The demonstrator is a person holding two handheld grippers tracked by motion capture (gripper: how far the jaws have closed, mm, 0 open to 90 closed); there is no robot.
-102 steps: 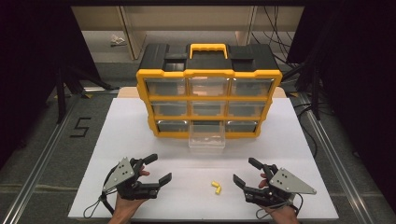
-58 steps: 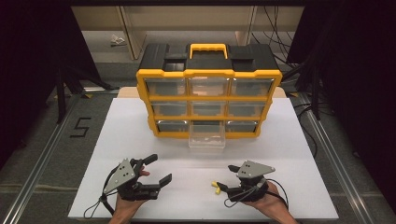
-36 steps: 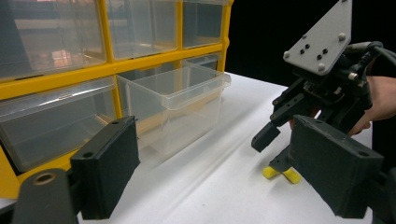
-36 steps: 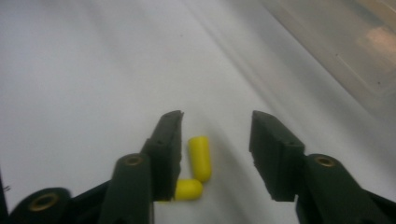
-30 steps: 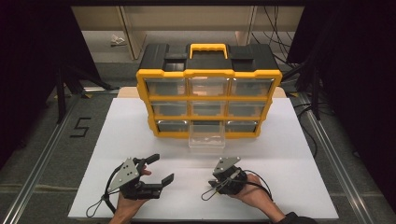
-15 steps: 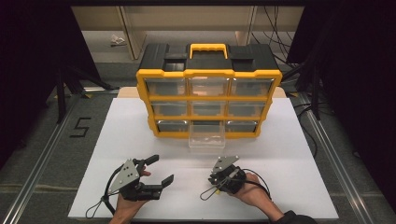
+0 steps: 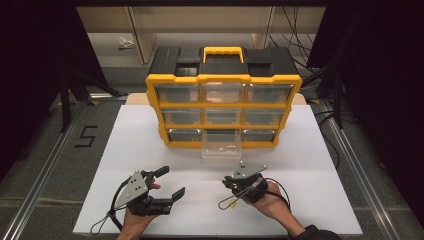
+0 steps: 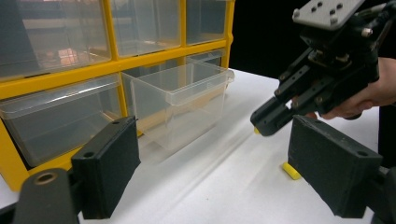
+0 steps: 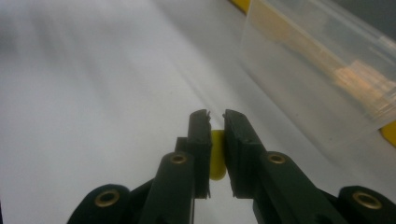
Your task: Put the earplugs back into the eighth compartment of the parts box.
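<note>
My right gripper (image 7: 229,183) is shut on a small yellow piece (image 9: 217,161), held just above the white table in front of the cabinet. The same gripper (image 8: 262,127) is seen from the side in the left gripper view, with a bit of yellow at its tips. A second yellow piece (image 8: 291,171) lies on the table below it (image 7: 233,203). A clear drawer (image 7: 220,148) stands pulled out of the cabinet's bottom middle slot, just beyond the right gripper (image 9: 215,115). My left gripper (image 7: 170,183) rests open at the front left, holding nothing (image 8: 215,154).
The yellow and black drawer cabinet (image 7: 225,78) stands at the back middle of the white table (image 7: 130,145); its other clear drawers are pushed in. Dark floor and metal rails border the table on both sides.
My right gripper came in from the front right to the yellow pieces, shut on one and lifted it slightly toward the open drawer. My left gripper stayed put.
</note>
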